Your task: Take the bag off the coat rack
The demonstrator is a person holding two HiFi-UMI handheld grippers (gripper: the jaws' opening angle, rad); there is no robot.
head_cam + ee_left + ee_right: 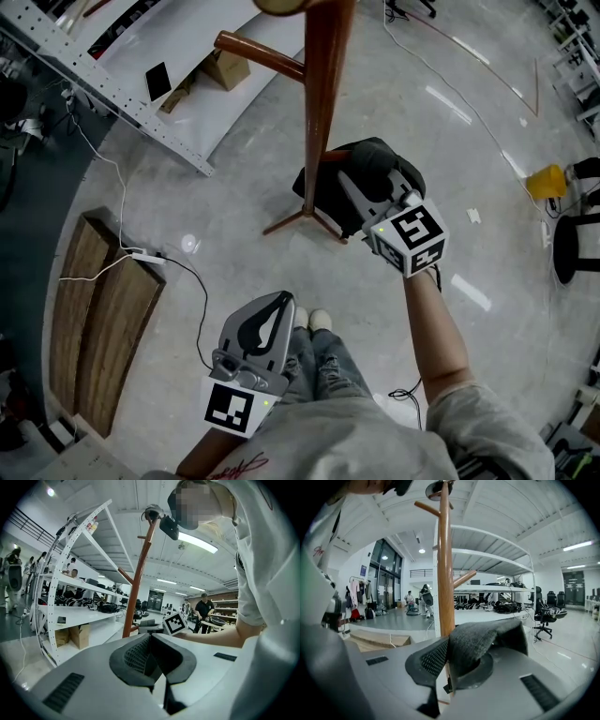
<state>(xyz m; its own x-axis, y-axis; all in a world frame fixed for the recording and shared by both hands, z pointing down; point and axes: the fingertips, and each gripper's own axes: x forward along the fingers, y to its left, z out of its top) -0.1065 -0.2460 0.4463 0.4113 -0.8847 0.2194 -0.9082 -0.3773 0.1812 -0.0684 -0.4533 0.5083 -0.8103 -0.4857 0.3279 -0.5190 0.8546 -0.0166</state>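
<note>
Bag [367, 169] removal appearing midway: left gripper [279, 302] idling by legs, jaws pressing together, empty; right gripper [349, 183] clenching dark bag fabric; bag hanging just beside coat rack [323, 103] pole; drawing clear of lower peg [325, 156] probably pending.

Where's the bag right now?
In the head view, the dark bag hangs just right of the coat rack pole, pinched in the right tongs.
</note>
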